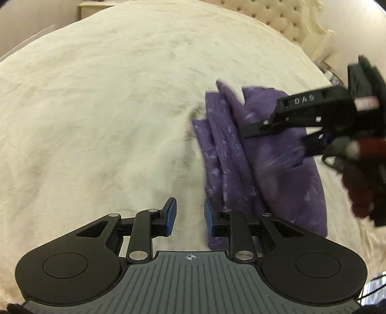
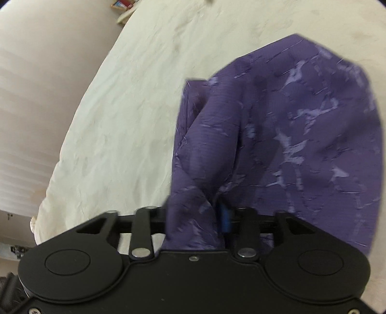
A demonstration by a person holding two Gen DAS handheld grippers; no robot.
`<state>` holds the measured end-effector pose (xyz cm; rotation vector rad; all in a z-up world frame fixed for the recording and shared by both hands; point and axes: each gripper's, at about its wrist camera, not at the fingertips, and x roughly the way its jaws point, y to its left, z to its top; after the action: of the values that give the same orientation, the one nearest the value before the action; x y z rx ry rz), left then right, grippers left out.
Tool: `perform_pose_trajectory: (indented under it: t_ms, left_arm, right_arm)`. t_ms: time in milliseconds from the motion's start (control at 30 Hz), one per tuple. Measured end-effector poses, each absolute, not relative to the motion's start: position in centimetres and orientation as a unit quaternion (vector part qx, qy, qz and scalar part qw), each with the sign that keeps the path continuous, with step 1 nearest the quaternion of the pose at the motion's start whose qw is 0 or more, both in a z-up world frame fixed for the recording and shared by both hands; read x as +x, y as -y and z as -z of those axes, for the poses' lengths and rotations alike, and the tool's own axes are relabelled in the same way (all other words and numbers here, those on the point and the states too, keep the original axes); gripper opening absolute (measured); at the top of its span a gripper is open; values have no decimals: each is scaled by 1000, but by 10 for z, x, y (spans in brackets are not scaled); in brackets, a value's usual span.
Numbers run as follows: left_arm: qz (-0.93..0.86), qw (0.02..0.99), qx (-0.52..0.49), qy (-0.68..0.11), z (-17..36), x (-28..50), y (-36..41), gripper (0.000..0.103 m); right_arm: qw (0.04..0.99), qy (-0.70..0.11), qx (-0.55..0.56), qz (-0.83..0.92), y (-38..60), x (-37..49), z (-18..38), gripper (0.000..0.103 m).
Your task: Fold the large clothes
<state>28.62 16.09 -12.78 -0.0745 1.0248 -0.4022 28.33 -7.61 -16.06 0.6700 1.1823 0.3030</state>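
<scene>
The purple garment [image 1: 263, 154] lies in a folded, layered bundle on the cream bedspread [image 1: 96, 108], toward the right of the left wrist view and near the tufted headboard [image 1: 287, 19]; its stacked edges suggest that several folds are already made, so the cloth sits where a tidy pile would be finished rather than spread for a first fold. The left gripper [image 1: 190, 217] hangs over bare bedspread just beside the bundle's near edge, its 2 blue pads [image 1: 171, 215] a small gap apart with nothing between them, so it carries no cloth and seems free to press or take a new edge. The right gripper [image 2: 196, 217] is above the bundle, and a hanging fold of the purple cloth fills the space between its jaws. Only 1 blue pad [image 2: 225, 217] shows, at the right edge of that fold; the other is hidden behind the fabric, so I cannot tell whether the pads press on the cloth or merely stand around it. In the left wrist view the same tool [image 1: 299, 120] appears side-on and blurred, which settles nothing either. Motion blur smears the garment's pale pattern in both views, its far side is cut off by the frame, and what kind of garment it is cannot be made out.
</scene>
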Motion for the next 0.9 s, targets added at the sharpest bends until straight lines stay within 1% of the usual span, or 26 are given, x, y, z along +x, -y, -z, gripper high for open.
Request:
perform_pose_trajectory:
  t_ms: [33,67,200,333,467,533,600,633,700,800,900]
  left_arm:
    - [191,853,-38,-484,127,286,-162,25]
    - [193,854,-41,-481,125,289,-164,25]
    - [206,862,-53,-459,109,296,-163,28]
    - [235,872,-59,-426,93,312,-146,31]
    - [282,870,-60,-400,86,331,-109,38]
    - [304,866,-55,-394,89,339,-89,40]
    - [320,863,-38,-390,95,343,-72,40]
    - [326,861,-28,-390,102,344,-63,40]
    - [322,851,-11,-416,112,341,-54,40]
    - [290,831,6,-474,144,341,-53,39]
    - [270,815,-8,-513,170,339,-65,39]
  right_arm:
    - [768,-541,310,-148,74,275,160,65]
    - [769,-534,314,-158,73,273,159,66]
    - [772,-502,334,-202,80,262,141,67]
    - [800,-465,332,-183,99,243,118,67]
    - [829,-463,280,-143,126,219,109,67]
    - [837,-472,243,-130,125,210,108,58]
    - [838,-484,218,-125,124,204,112,52]
    - [837,-491,209,-125,121,201,114,51]
    - [832,-507,187,-125,116,191,126,50]
    - [819,-537,160,-125,105,180,147,50]
    - [809,-551,162,-125,103,177,159,48]
